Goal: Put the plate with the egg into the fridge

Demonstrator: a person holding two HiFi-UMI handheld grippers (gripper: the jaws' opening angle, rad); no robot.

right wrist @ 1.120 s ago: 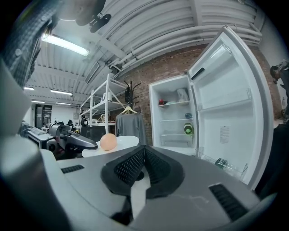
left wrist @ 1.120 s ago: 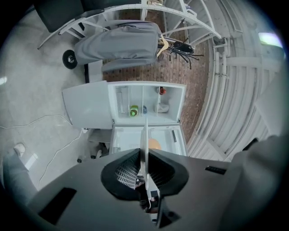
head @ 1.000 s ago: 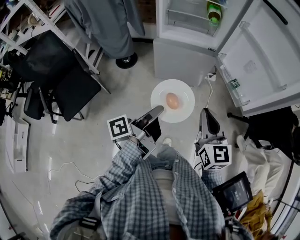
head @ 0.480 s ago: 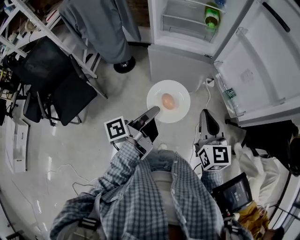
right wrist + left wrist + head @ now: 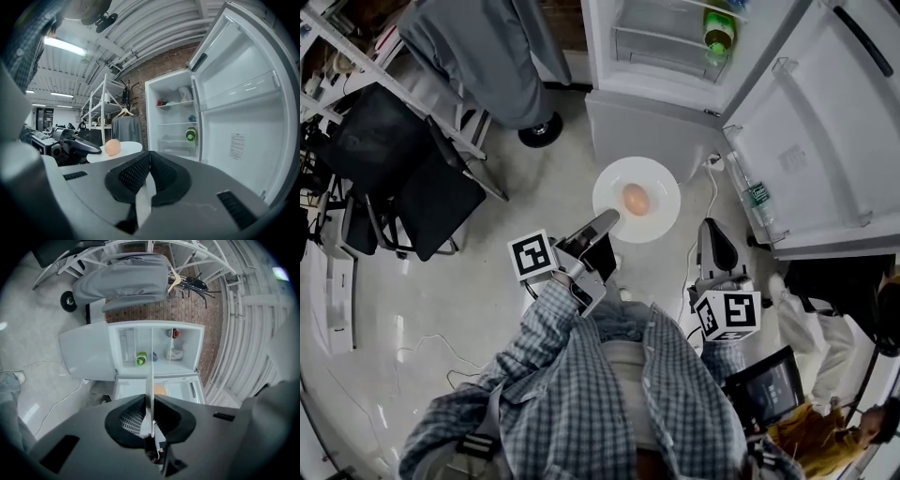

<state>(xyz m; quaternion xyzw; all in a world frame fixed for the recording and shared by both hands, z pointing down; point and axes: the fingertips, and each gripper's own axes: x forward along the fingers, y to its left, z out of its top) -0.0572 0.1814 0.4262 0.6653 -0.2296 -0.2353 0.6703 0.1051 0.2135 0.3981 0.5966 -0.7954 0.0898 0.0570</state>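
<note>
The pale glossy floor [image 5: 441, 309] fills most of the head view; at its top edge stands the white fridge [image 5: 649, 127], the landmark here, with its upper compartment open and its lower front shut; the fridge door [image 5: 811, 131] is swung wide to the right of the fridge, its inner shelves facing up toward the camera. The person's checked shirt [image 5: 609, 394] takes up the lower middle, on the near side of the fridge and well apart from it; a black chair [image 5: 422, 178] sits far to the left of the fridge, and a grey garment [image 5: 487, 56] hangs just left of it, beside a white rack [image 5: 389, 70].

The white plate [image 5: 661, 183] is held level in the air in front of the fridge's shut lower front, outside the fridge; the left tool [image 5: 607, 220] grips it at the rim on the side away from the fridge; in the left gripper view the jaws stand narrow, pressed on the rim, which shows as a thin white edge between them, and the open compartment lies straight beyond.

The right tool [image 5: 715, 234] hangs to the right of the plate, below the door's lower corner and apart from plate and fridge alike; in the right gripper view its jaws meet at the tips with nothing between them.

A green bottle [image 5: 719, 28] lies inside the open compartment, at the side nearest the door; the egg [image 5: 636, 199] rests on the plate, near its middle.
</note>
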